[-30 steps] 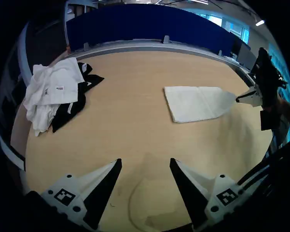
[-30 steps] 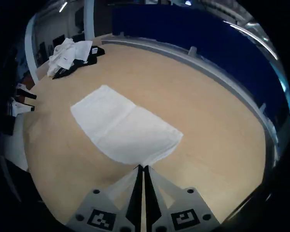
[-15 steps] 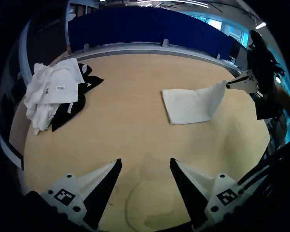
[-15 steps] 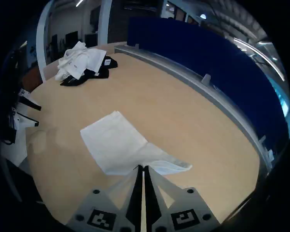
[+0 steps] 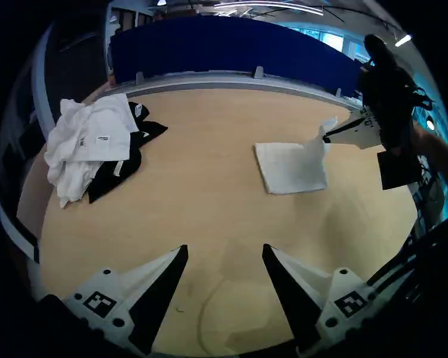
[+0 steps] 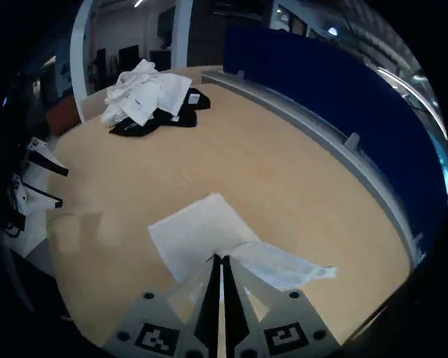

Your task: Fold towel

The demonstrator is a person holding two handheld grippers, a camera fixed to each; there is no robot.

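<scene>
Wood table (image 5: 212,173), blue partition (image 5: 224,45); R hand-held gripper (image 6: 218,259) pinching towel (image 6: 194,238), L hand-held gripper (image 5: 224,250) released.

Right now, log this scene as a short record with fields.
towel: white, partly flat on table, one edge lifted
right gripper: shut on the lifted towel edge
left gripper: open, empty, above bare table, apart from towel
clothes: white and black pile on table, apart from towel

Towel (image 6: 197,238) corner out of sight inside right gripper (image 6: 219,259).
</scene>
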